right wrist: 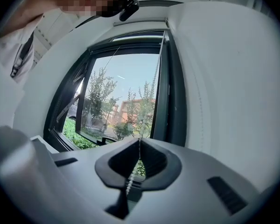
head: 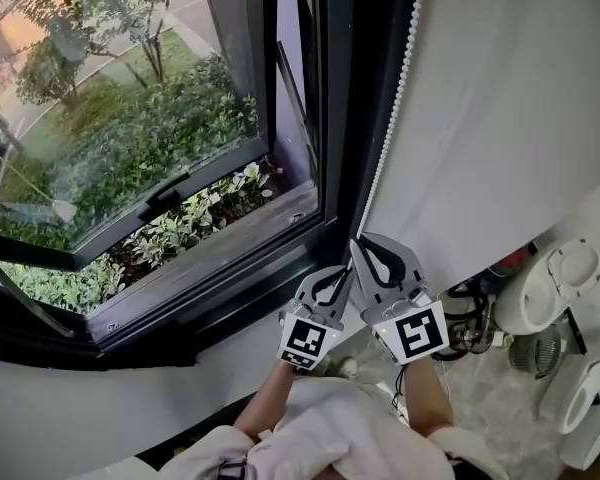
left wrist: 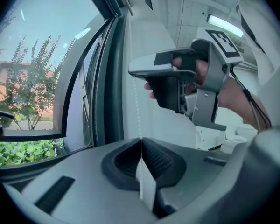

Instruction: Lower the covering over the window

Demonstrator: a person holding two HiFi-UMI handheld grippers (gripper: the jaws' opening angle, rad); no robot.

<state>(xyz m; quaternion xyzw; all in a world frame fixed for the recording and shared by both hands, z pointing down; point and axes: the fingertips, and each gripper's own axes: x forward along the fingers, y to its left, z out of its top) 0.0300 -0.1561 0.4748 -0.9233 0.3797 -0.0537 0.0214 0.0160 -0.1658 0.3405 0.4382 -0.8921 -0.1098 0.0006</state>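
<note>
A white roller blind (head: 510, 98) hangs at the right of the dark-framed window (head: 335, 118), its lower edge above the grippers. A white bead chain (head: 395, 118) runs down its left edge to both grippers. My left gripper (head: 346, 273) is shut on the bead chain (left wrist: 136, 106), which passes between its closed jaws (left wrist: 141, 141). Just above and to the right, my right gripper (head: 358, 244) is also shut on the chain, with beads (right wrist: 129, 183) showing in its closed jaws (right wrist: 139, 141). The left gripper view shows the right gripper (left wrist: 133, 70) held in a hand.
An outward-tilted window sash (head: 160, 198) stands open over green shrubs. A white sill (head: 240, 343) runs below the frame. White appliances (head: 550, 288) and dark cables (head: 470, 318) sit on the floor at the lower right.
</note>
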